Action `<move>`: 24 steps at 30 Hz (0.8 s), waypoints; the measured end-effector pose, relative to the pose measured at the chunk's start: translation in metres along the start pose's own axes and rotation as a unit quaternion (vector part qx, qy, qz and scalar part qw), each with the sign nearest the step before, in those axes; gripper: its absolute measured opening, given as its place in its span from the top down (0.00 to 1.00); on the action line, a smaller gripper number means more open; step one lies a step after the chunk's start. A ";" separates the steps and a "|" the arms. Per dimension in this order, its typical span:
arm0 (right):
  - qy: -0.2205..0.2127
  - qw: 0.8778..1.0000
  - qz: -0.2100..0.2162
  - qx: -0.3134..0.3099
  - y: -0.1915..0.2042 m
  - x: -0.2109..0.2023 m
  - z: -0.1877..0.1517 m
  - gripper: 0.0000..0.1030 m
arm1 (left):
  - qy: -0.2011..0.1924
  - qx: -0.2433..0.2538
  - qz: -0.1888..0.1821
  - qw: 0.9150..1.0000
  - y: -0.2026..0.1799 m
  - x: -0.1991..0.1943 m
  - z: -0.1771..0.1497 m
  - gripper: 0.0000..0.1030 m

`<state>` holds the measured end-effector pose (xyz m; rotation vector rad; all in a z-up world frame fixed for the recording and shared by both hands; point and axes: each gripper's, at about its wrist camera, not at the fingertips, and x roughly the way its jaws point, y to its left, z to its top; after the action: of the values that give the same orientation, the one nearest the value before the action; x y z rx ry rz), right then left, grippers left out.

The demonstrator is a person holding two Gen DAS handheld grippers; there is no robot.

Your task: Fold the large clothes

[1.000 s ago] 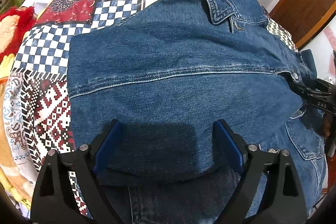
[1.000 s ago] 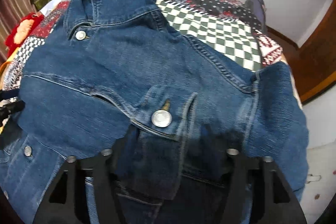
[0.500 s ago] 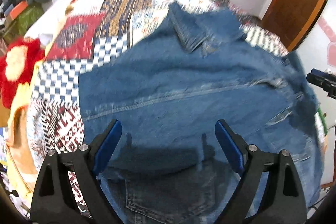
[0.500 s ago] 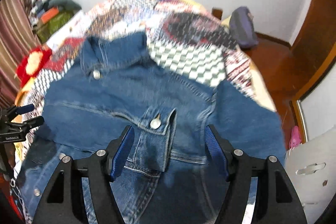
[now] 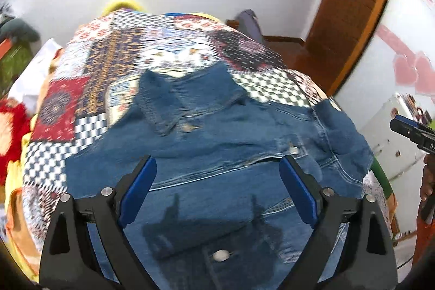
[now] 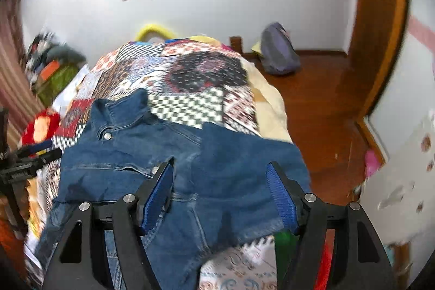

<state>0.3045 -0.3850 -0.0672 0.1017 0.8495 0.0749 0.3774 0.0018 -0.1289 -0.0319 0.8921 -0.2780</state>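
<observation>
- A second ago both of our grippers hung low over the denim jacket (image 5: 217, 175), the cloth filling each view; now both have pulled up and back, and the wall, the wooden door (image 5: 350, 7) and the floor show above the bed.
- The left gripper (image 5: 217, 189) hangs with its blue fingers (image 5: 136, 189) wide apart and nothing between them — only their shadow falls on the denim below.
- The right gripper (image 6: 220, 195) is the same: fingers (image 6: 159, 195) spread, holding nothing, above the jacket's right side.
- The jacket lies on the patchwork bedspread (image 5: 114, 67), collar (image 5: 163, 105) toward twelve o'clock in the left view, hem toward six o'clock under the gripper.
- In the right view a sleeve (image 6: 244, 162) lies folded in over the body at about three o'clock of the jacket; the left side also looks turned in, with a straight edge at nine o'clock in the left view.
- We judge that the side folds have just been laid and let go — the withdrawal reads as a release, not a slip.
- What likely remains is the lengthwise fold, hem to collar, which calls for a fresh grip at the six o'clock edge with both grippers.
</observation>
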 end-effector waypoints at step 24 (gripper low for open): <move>0.120 0.932 0.063 0.337 -0.163 0.118 -0.072 0.22 | 0.138 0.012 -0.035 0.990 -0.044 0.110 -0.036 0.10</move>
<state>0.3323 -0.5298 -0.2217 0.8077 1.0853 -0.0904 0.4051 -0.0647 -0.2290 -0.0025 1.1631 -0.3642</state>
